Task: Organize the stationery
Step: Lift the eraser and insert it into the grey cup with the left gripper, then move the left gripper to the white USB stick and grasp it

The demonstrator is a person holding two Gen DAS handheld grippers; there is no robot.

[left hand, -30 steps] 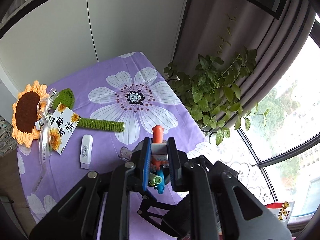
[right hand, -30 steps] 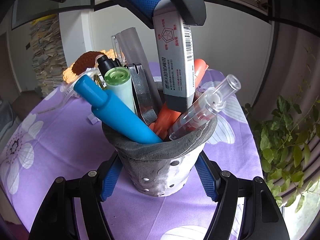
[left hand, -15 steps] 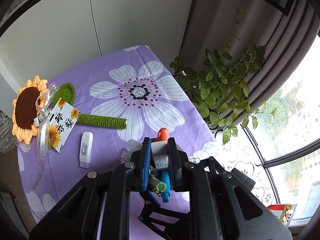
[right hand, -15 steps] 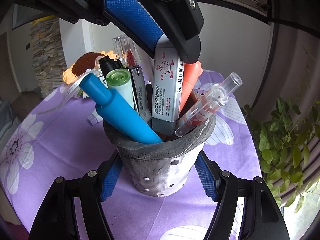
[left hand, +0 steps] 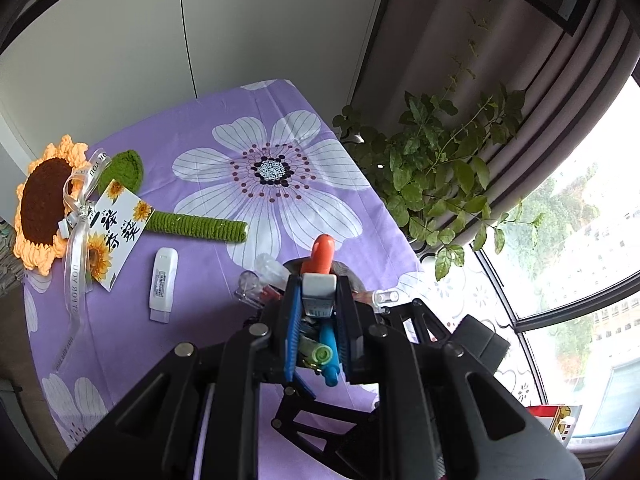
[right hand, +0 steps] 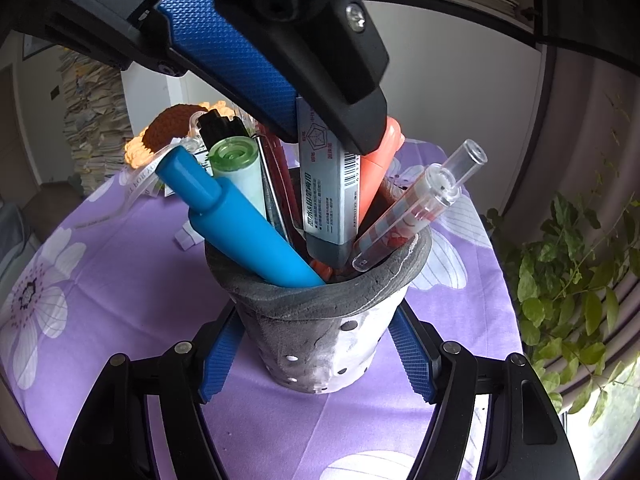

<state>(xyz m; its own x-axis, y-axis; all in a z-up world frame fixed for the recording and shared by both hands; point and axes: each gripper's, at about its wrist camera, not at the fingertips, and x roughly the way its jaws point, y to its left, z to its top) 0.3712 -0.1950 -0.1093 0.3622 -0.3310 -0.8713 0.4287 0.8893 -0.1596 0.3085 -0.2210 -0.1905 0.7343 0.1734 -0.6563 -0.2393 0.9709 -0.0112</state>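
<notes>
A grey felt pen cup (right hand: 320,328) stands on the purple flowered cloth (right hand: 120,280). My right gripper (right hand: 316,356) is shut on the cup's sides. The cup holds a blue marker (right hand: 240,224), a green-capped pen (right hand: 236,168), an orange marker (right hand: 376,176), a clear tube (right hand: 424,204) and others. My left gripper (left hand: 318,300) comes down from above, shut on a grey labelled stick (right hand: 328,200) whose lower end is inside the cup. A white correction tape (left hand: 162,280) lies on the cloth to the left.
A crocheted sunflower (left hand: 44,204) with a green stem (left hand: 200,228) and a card (left hand: 116,232) lies at the left of the table. A leafy plant (left hand: 440,168) stands off the right table edge by the window. Paper stacks (right hand: 92,128) are behind.
My left gripper has lowered the grey stick from above the cup down in among the pens. The right gripper and the cup have not moved.
</notes>
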